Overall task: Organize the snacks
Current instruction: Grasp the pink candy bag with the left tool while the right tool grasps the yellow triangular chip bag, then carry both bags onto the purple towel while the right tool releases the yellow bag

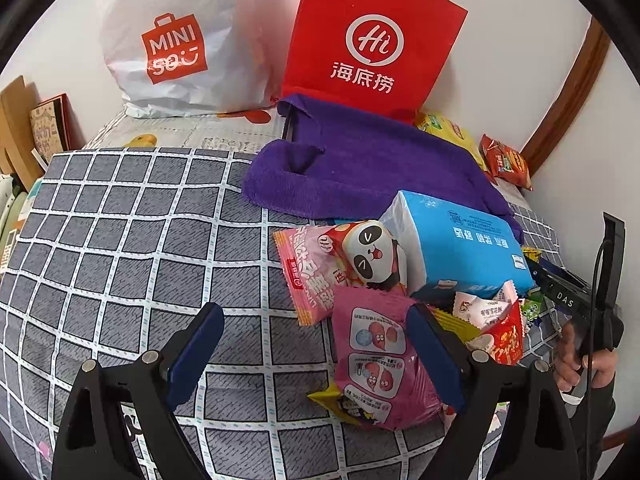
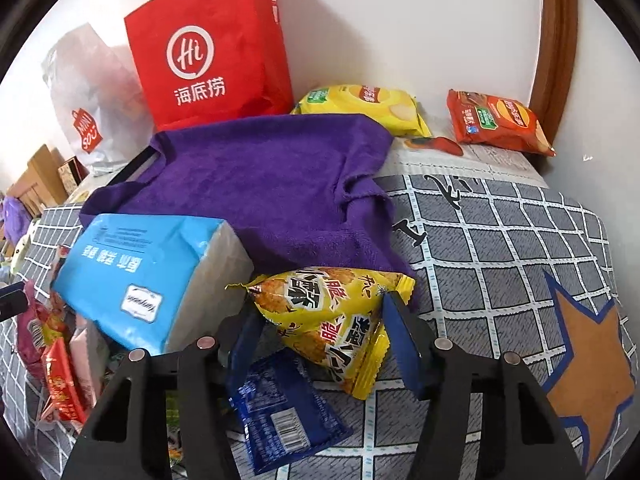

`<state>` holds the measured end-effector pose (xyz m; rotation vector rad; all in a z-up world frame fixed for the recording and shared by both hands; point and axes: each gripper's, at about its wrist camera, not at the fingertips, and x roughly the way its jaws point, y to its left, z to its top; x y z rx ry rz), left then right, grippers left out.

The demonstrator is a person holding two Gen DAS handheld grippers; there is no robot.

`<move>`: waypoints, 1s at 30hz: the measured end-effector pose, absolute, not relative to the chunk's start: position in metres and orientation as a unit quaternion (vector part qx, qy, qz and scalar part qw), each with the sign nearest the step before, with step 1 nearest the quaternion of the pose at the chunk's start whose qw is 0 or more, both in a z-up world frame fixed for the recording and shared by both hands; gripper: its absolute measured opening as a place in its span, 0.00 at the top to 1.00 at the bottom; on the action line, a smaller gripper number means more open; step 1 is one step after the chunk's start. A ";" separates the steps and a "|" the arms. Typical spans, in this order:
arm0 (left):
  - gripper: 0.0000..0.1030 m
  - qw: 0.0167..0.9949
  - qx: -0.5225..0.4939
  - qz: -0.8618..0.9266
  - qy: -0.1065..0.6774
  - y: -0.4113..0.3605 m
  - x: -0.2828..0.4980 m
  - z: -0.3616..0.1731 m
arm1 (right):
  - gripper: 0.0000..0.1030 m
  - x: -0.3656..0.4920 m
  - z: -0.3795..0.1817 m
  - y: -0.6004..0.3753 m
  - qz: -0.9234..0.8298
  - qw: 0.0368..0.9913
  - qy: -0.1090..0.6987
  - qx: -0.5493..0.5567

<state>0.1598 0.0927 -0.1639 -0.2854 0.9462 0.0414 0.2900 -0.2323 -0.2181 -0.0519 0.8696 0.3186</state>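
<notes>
Right wrist: right tool spread around crinkly yellow packet, left tool spread, plush purple towel.

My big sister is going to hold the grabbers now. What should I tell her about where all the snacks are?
Left gripper: open, nothing held, its right finger beside the pink snack packet.
Right gripper: open around the yellow snack bag, not yet shut on it.
Most snacks are still in a heap by the blue tissue pack, with a dark blue packet below the yellow bag.
Two chip bags, yellow and orange, lie by the wall past the purple towel.
The red bag stands at the back.
Left: nearly the whole heap needs sorting.
</notes>
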 end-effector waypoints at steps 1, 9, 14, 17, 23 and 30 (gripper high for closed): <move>0.11 0.880 -0.137 0.018 0.455 0.092 0.159 -0.164 | 0.43 0.287 -0.216 -0.232 0.154 0.896 0.417 -0.026; 0.11 0.877 -0.131 -0.031 0.461 0.075 0.151 -0.163 | 0.43 0.258 -0.194 -0.236 0.156 0.905 0.395 -0.026; 0.11 0.862 -0.110 -0.065 0.490 0.050 0.154 -0.178 | 0.43 0.244 -0.178 -0.243 0.143 0.912 0.382 -0.041; 0.12 0.860 -0.106 -0.060 0.496 0.041 0.154 -0.185 | 0.43 0.230 -0.169 -0.251 0.138 0.915 0.377 -0.037; 0.35 0.866 -0.088 -0.041 0.491 0.036 0.144 -0.181 | 0.43 0.205 -0.161 -0.259 0.131 0.916 0.379 -0.034; 0.36 0.874 -0.097 -0.034 0.475 0.045 0.123 -0.163 | 0.44 0.177 -0.168 -0.255 0.135 0.905 0.403 -0.019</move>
